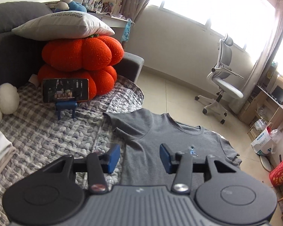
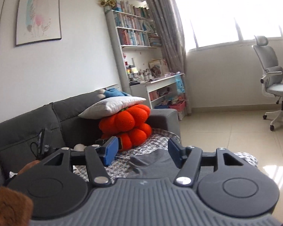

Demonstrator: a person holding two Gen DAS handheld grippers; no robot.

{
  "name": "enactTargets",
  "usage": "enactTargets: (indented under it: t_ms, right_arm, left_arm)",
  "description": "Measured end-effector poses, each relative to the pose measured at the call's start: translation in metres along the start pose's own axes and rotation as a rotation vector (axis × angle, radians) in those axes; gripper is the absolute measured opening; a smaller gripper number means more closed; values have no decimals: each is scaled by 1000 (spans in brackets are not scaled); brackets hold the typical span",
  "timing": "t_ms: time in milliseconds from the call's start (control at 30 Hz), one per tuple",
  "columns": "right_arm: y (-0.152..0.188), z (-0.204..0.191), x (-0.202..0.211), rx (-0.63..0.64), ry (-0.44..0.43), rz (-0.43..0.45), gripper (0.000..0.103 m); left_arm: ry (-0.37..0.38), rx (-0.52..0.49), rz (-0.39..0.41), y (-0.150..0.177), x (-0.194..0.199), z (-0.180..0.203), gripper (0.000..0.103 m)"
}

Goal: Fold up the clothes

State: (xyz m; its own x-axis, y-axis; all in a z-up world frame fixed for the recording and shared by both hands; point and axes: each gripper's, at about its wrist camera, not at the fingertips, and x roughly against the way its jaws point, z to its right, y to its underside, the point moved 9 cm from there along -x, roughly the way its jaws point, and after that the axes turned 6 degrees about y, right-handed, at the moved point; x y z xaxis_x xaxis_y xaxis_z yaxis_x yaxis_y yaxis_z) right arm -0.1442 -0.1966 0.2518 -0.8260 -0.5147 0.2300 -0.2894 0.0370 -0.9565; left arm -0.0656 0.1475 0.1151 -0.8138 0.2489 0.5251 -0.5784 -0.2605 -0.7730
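The grey T-shirt [image 1: 171, 141] is lying flat, front up, on the checked quilt [image 1: 47, 131] of the sofa bed, not yet folded. The left claw [image 1: 139, 159] is hanging above it with its jaws standing moderately apart and nothing between the blue pads [image 1: 114, 158]. From this claw the shirt is lying directly ahead and below; its long axis is running away from the claw, hem nearest, collar [image 1: 186, 127] farthest, with one sleeve [image 1: 122, 122] spreading ahead to the claw's left and the other to its right.

The right claw [image 2: 142, 153] is also standing open and empty (its jaws are set somewhat wider). It is pointing nearly level toward the orange cushions [image 2: 126, 128], so the shirt is showing only as a grey strip [image 2: 154, 162] low between its pads.

Judgement: the left claw is sitting nearer and better aimed at the fabric. The coming grasp is likely depending on both claws descending to a shirt edge or sleeve.
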Motion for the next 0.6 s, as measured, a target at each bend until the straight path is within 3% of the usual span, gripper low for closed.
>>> enactTargets:
  t_ms: [133,333,400,500,600]
  right_arm:
    - [-11,-23,-7,192,92,41,62]
    - [-74,-14,10,155,167,122,62]
    - [-94,-14,11,128,160,89,63]
    - [-125,-12,-11,-27,122,-7,64]
    - [-143,-15,-56,-109,177,-91,66]
  left_arm:
    - [-18,25,-8,5,4,-14,47]
    - [-26,75,43,-13,30,-40,47]
    - [-11,82,47,-19,30,-37,48]
    - [23,89,42,-35,22,-21,48]
    - [41,63,61,-53,15,-3,50]
